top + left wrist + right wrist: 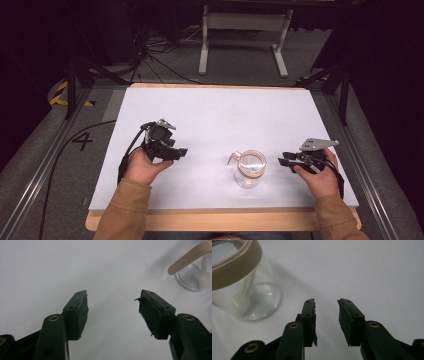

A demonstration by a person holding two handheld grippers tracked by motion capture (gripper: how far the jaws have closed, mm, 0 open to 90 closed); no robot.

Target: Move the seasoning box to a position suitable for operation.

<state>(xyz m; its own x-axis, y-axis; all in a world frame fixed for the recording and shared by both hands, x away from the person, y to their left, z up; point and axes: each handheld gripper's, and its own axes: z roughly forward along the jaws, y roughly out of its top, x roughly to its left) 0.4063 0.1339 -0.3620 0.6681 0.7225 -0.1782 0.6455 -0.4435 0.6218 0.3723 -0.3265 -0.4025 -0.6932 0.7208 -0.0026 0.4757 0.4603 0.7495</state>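
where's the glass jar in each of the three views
High view: the glass jar stands low on the white table, between the two grippers, nearer the right gripper.
Left gripper view: upper right corner, cut by the frame.
Right gripper view: upper left, close and large.
Shared landmark: the jar's tan rim band with its tab.

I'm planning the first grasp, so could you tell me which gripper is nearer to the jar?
Right. The right gripper sits just right of the jar; the left gripper is farther off on its left.
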